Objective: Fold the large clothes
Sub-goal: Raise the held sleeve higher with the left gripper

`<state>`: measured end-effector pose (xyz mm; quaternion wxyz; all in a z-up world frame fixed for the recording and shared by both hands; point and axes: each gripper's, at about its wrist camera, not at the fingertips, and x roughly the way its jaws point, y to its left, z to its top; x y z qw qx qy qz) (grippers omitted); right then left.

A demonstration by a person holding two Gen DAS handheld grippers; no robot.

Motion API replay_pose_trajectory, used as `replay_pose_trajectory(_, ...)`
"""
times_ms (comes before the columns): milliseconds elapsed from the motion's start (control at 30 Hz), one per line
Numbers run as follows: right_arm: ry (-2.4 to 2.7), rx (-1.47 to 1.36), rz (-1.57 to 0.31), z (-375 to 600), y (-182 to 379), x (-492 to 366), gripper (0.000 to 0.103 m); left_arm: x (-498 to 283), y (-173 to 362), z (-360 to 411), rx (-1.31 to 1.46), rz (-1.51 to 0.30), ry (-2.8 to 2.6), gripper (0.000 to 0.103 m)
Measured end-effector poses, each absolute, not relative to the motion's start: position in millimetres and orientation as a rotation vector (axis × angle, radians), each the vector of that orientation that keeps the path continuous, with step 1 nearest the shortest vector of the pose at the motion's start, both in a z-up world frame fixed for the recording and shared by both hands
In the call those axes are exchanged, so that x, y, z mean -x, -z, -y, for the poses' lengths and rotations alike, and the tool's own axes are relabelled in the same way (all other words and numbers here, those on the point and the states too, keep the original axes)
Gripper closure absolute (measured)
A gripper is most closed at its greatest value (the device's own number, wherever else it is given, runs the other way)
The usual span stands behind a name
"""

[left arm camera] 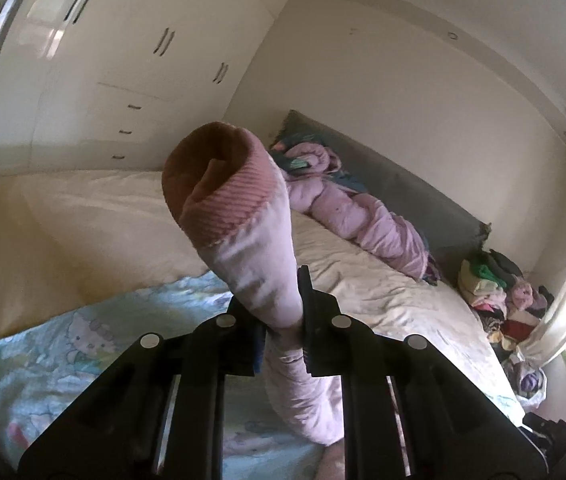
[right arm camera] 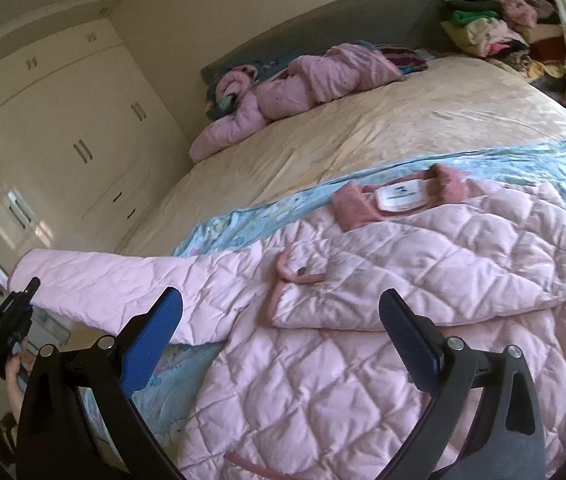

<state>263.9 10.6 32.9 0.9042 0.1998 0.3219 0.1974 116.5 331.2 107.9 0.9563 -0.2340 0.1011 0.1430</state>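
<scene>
A pink quilted jacket point(right arm camera: 363, 320) lies on a light blue cartoon sheet point(right arm camera: 483, 164) on the bed, collar toward the headboard, one front panel folded over. Its left sleeve point(right arm camera: 123, 280) is stretched out past the bed's edge. My left gripper point(left arm camera: 283, 312) is shut on that sleeve near its ribbed pink cuff point(left arm camera: 227, 196), which stands up in front of the camera; the gripper also shows at the sleeve's end in the right wrist view point(right arm camera: 15, 320). My right gripper point(right arm camera: 281, 332) is open and empty, hovering just above the jacket's lower body.
A lilac bundled quilt point(right arm camera: 295, 88) lies by the grey headboard point(right arm camera: 323, 28). A pile of mixed clothes point(right arm camera: 499, 32) sits at the bed's far side. White wardrobes point(left arm camera: 123, 60) stand along the wall. The cream bedspread point(right arm camera: 363, 128) lies beyond the jacket.
</scene>
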Motion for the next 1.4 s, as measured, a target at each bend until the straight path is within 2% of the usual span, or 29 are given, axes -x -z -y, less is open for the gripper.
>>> replay_pose_trajectory(467,-0.356,-0.517,-0.630,70.7,-34.3,-246.6,0.005,-147.0,-148.0,-247.1,0.350,-0.208,-0.220,0.098)
replay_pose_trajectory(1400,-0.302,-0.624,-0.593,164.4,-20.2,-230.8,0.005,-195.6,-142.8,-114.0,0.233,-0.247,-0.043,0.100)
